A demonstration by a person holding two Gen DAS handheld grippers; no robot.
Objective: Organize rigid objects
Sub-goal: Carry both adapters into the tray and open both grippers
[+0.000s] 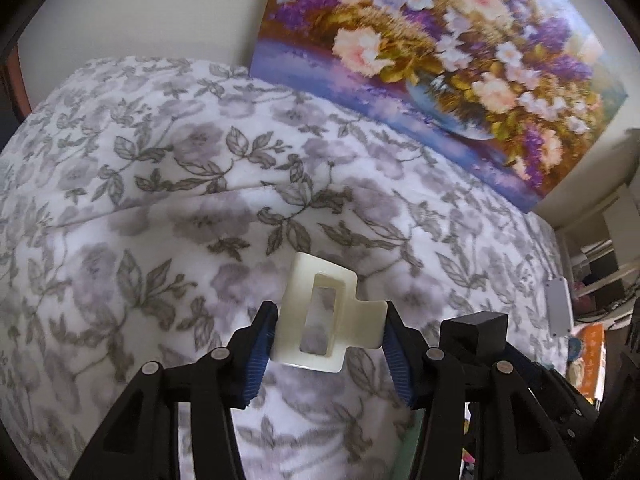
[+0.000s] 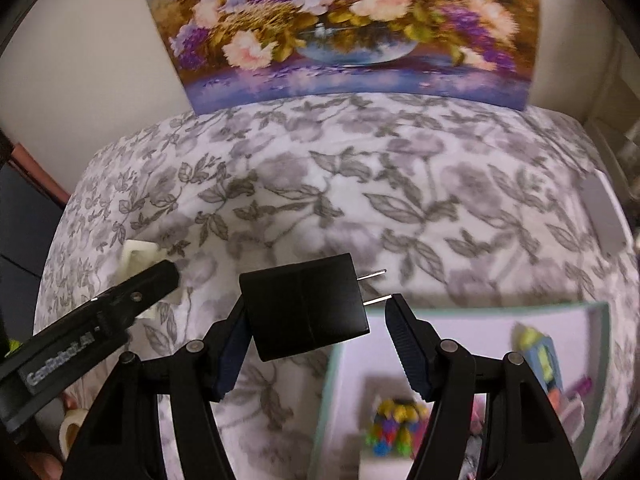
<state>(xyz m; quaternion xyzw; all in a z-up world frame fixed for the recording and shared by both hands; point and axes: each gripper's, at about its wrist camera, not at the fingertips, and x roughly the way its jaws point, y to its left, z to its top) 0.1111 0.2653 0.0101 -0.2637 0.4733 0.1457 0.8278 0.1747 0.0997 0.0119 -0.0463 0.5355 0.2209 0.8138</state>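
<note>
- Left gripper (image 1: 330,332): clenched on a cream hair claw clip (image 1: 320,314), blue-padded jaws pressing its two sides; clip held above the floral bedspread (image 1: 160,160), not touching it.
- Right gripper (image 2: 316,322): a black plug adapter (image 2: 306,306) sits between the jaws, its body against the left pad and its two metal prongs (image 2: 374,288) pointing toward the right fingertip; a small gap shows between lower prong and that pad, so a firm grasp cannot be confirmed.
- In the left wrist view, the same adapter appears as a black block just beside the left gripper's right finger.
- In the right wrist view, the left gripper enters from the left edge, with the clip at its tip, well apart from the adapter.
- Below the right gripper, an open box (image 2: 600,320) with pale green rim lies on the bedspread near its front edge; contents include a multicoloured toy (image 2: 394,424) and other blurred items.
- A white rectangular device (image 1: 559,306) lies on the bedspread close to its right edge.
- At the far edge, a floral painting (image 2: 340,28) leans against the wall.
</note>
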